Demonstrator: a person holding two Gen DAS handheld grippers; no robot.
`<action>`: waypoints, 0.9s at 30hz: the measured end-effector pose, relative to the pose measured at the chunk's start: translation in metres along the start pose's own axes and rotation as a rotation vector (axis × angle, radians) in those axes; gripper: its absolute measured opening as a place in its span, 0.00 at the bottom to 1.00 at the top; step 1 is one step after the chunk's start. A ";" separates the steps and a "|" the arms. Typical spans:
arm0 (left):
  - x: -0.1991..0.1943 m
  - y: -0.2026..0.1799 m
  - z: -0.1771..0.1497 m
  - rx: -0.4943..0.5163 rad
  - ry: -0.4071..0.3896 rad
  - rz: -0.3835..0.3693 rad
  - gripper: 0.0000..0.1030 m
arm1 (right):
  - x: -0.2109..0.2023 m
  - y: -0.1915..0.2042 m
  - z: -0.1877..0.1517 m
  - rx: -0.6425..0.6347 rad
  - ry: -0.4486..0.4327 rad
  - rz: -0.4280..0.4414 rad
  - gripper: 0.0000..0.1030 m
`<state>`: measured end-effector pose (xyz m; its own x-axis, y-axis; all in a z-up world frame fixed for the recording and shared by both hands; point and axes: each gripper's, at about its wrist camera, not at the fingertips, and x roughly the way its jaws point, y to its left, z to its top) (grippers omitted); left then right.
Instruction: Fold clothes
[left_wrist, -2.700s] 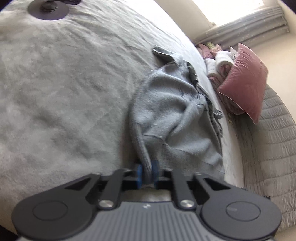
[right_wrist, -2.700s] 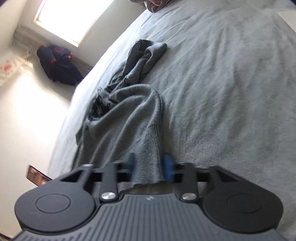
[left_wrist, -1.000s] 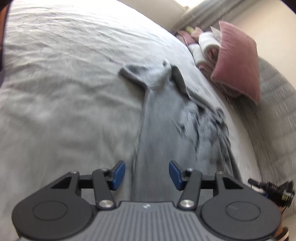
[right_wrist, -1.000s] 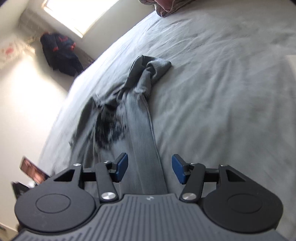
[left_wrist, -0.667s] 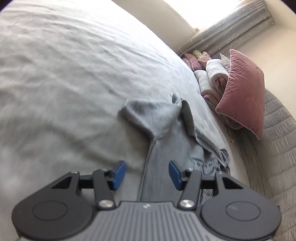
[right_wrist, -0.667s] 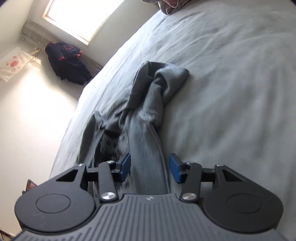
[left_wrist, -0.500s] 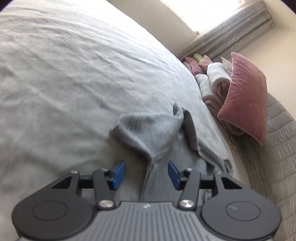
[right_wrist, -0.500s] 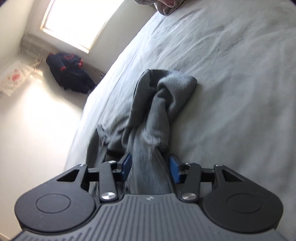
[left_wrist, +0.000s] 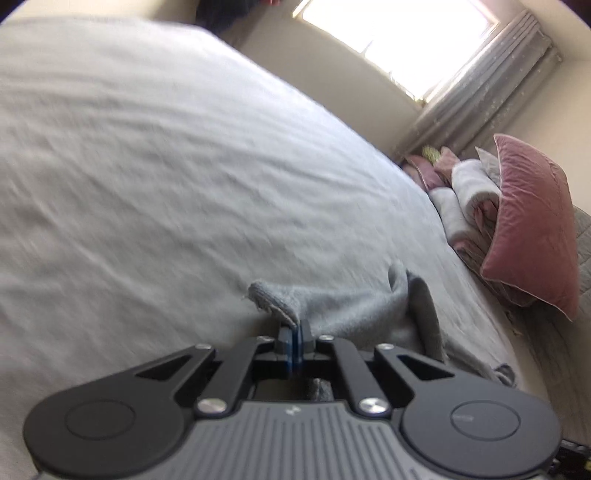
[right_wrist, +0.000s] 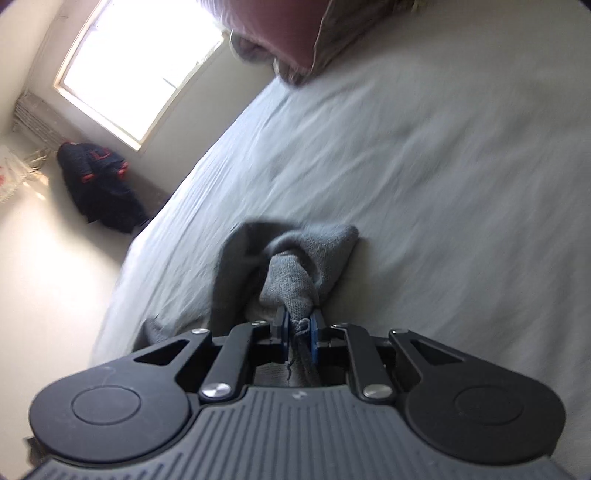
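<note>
Gripping: both tools have bitten into one grey knit garment (left_wrist: 354, 314) that lies on the bed, bunched just ahead of each set of fingertips
Garment, left view: a corner flap of the knit stands up directly in front of the left gripper (left_wrist: 294, 341), the rest trailing off to its right and back under the tool
Garment, right view: a rolled, sleeve-like hump of the same grey knit (right_wrist: 291, 280) rises straight ahead of the right gripper (right_wrist: 298, 334), with darker folds to its left
Left gripper state: blue pads pressed fully together on a thin edge of the fabric
Right gripper state: jaws closing, a thick wad of knit already pinched between the 2 blue pads
Step in hand: judged as taking hold of 2 points of the garment at its far end, before lifting or spreading it; no fold is visible yet
Next move calls for: raising both grips together and drawing them apart so the bunched cloth opens flat, keeping the tension even so the thin left edge does not slip out
Risk: the right pinch may have caught several layers, which would drag a twist along
Bed sheet (left_wrist: 184, 166): pale grey, open beyond and beside both tools
Pink cushion (left_wrist: 532, 221): far to the right of the left tool, well apart from the garment
Dark jacket (right_wrist: 99, 184): on the floor, far left of the right tool, below the window (right_wrist: 147, 66)
</note>
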<state>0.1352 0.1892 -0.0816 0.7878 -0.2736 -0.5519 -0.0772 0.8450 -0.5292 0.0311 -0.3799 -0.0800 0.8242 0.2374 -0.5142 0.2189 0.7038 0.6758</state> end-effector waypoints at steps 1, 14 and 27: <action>-0.003 0.003 0.002 0.006 -0.017 0.016 0.02 | -0.004 -0.001 0.002 -0.010 -0.012 -0.020 0.12; -0.009 0.017 0.001 0.001 0.065 0.080 0.10 | -0.007 -0.002 -0.008 -0.055 -0.016 -0.129 0.20; -0.077 0.025 -0.065 -0.039 0.295 -0.178 0.26 | -0.073 -0.029 -0.060 0.121 0.159 0.116 0.38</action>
<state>0.0332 0.2018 -0.0946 0.5811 -0.5407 -0.6082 0.0173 0.7554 -0.6550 -0.0670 -0.3776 -0.0939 0.7570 0.4209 -0.4998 0.1967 0.5826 0.7886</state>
